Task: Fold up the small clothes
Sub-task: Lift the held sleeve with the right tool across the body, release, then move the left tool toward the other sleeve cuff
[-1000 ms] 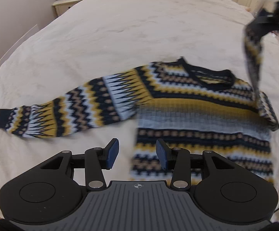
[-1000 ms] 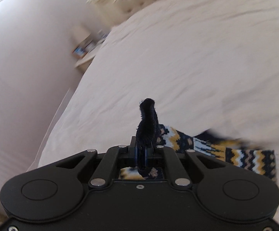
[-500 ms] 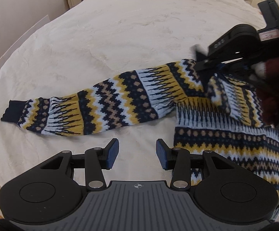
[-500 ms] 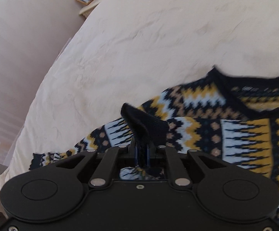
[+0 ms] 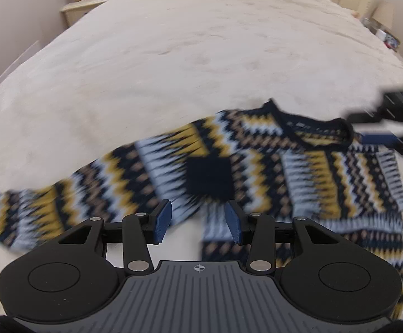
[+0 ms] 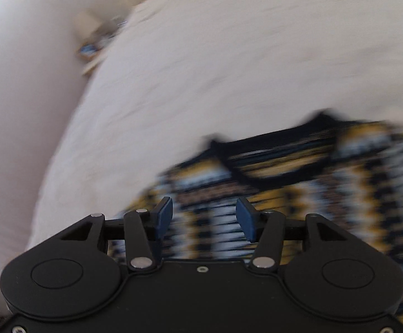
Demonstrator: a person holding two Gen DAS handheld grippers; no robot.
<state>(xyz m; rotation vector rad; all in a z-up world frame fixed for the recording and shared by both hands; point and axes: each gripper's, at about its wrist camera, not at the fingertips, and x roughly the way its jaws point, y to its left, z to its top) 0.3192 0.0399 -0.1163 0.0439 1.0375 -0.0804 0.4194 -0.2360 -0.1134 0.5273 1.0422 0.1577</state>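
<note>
- While the left wrist view takes in nearly the whole sweater spread flat on the cream bed, the right wrist view catches only its neckline and the chest below it
- The left sleeve stretches out sideways across the cover, and the right sleeve is folded in over the chest with its dark cuff lying near the middle; only the left view shows either
- The left gripper hangs over the sweater's lower edge, its blue pads apart with nothing between them
- The right gripper has just been opening; its pads stand apart above the knit, nothing gripped
- From the left view that gripper is only a dark blur at the right edge, beside the collar
- A nightstand with a picture frame stands beyond the bed's far left corner; in the right view it is smeared past reading
- Motion blur softens the pattern in both views, and the sweater's hem is hidden behind the left gripper's body
</note>
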